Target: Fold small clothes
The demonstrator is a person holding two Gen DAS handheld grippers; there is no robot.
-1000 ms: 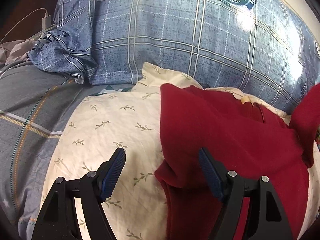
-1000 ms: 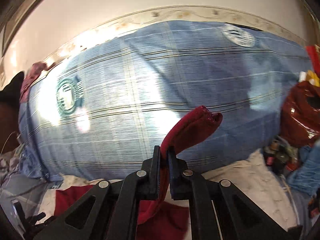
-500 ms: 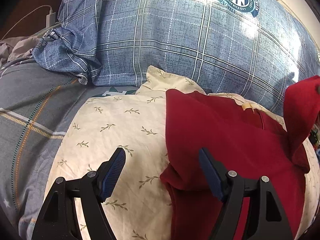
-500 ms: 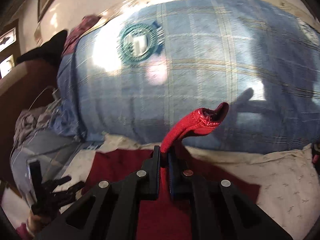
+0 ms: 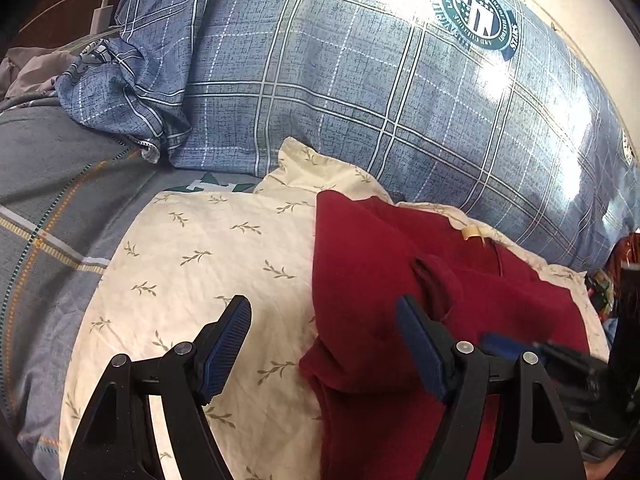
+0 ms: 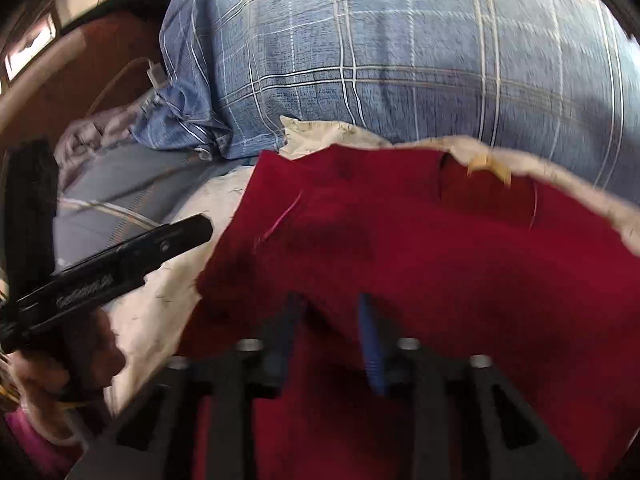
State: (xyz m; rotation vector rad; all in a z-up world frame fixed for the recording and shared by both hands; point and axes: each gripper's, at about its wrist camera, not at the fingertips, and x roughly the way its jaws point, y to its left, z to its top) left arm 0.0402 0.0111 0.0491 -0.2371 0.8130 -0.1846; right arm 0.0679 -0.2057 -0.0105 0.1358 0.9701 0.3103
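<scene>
A dark red garment lies on a cream leaf-print pillow, its right sleeve folded across the body. My left gripper is open and empty, just above the garment's left edge. My right gripper is open low over the red garment, nothing between its blue pads; the view is blurred. The right gripper also shows at the right edge of the left wrist view. The left gripper shows at the left of the right wrist view.
A large blue plaid pillow with a green round emblem stands behind the garment. A grey striped bedsheet lies at the left. A white charger and cable sit at the far left.
My right gripper has carried the red sleeve down onto the garment and opened, letting it go. The left gripper has stayed open and nearly still.
</scene>
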